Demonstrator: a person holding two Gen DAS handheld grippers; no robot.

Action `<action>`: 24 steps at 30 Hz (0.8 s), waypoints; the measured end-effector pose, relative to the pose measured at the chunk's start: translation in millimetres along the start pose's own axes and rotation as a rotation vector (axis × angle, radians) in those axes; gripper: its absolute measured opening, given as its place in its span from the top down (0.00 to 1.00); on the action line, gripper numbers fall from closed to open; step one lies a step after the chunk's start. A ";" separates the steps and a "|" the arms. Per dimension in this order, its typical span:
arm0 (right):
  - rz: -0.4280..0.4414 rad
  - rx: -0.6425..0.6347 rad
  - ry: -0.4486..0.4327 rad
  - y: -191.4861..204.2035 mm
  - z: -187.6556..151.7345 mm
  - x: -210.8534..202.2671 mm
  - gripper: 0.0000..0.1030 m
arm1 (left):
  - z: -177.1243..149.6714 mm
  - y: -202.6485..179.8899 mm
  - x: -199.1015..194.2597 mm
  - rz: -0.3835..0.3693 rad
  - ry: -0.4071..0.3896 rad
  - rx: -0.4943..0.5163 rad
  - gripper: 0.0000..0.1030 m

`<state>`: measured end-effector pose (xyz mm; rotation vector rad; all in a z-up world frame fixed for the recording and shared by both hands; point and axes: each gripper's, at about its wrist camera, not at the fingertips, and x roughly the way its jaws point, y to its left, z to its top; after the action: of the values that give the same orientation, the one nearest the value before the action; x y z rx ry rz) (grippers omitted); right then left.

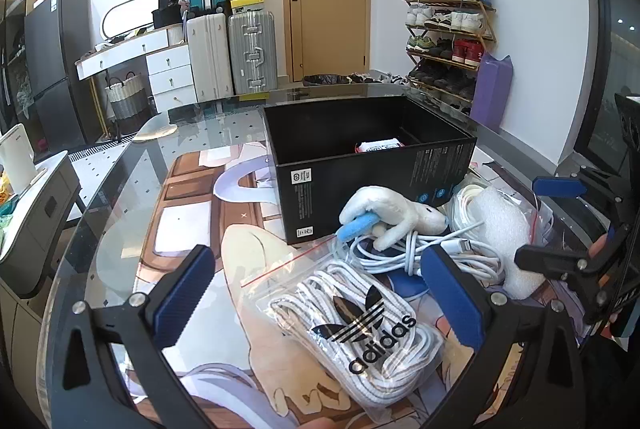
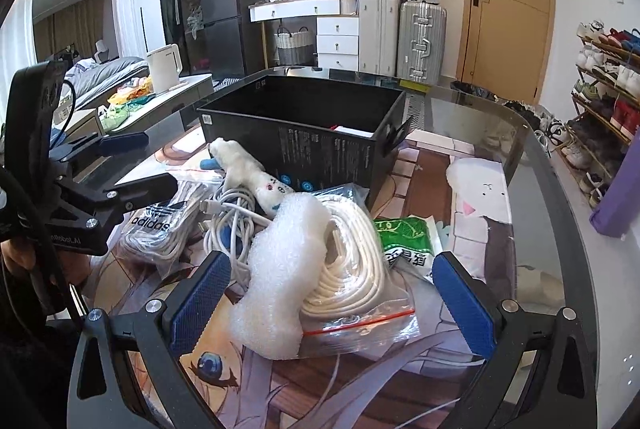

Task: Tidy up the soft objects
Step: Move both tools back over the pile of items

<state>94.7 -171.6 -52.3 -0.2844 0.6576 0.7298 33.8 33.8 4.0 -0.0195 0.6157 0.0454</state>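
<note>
Both sets of jaws wide open, nothing held. Left gripper (image 1: 320, 301) over the bagged adidas laces (image 1: 352, 325) – slippery plastic, squishy inside, so pinch mid-bundle. Right gripper (image 2: 332, 305) by the foam wrap (image 2: 280, 269) – featherlight, crushable – near the black box (image 2: 304, 117).

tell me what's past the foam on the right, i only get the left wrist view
Observer: A green packet lies there, beside the bagged white cord coil that the foam rests on.
Operator: what's the right gripper lined up on
Observer: It is open, and the foam and the coil bag sit between its two fingers in its own view.
</note>
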 end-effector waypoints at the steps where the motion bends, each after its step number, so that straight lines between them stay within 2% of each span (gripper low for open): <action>1: -0.007 -0.011 0.010 2.5 -0.2 2.6 0.01 | 0.0 0.0 0.5 -0.001 0.001 0.000 0.00; 6: -0.051 -0.043 0.039 9.0 -2.3 14.1 0.01 | 0.0 0.8 1.9 -0.007 0.008 -0.003 0.00; 13: -0.103 -0.042 0.023 -2.1 -2.0 8.4 0.01 | -0.5 1.8 2.7 -0.012 0.014 -0.009 0.00; 24: -0.122 -0.050 0.016 -2.6 -2.0 7.1 0.01 | -0.4 3.1 4.8 -0.020 0.022 -0.019 0.00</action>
<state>99.5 -170.7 -58.4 -0.3735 0.6324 0.6281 37.3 37.1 0.9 -0.0443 0.6368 0.0317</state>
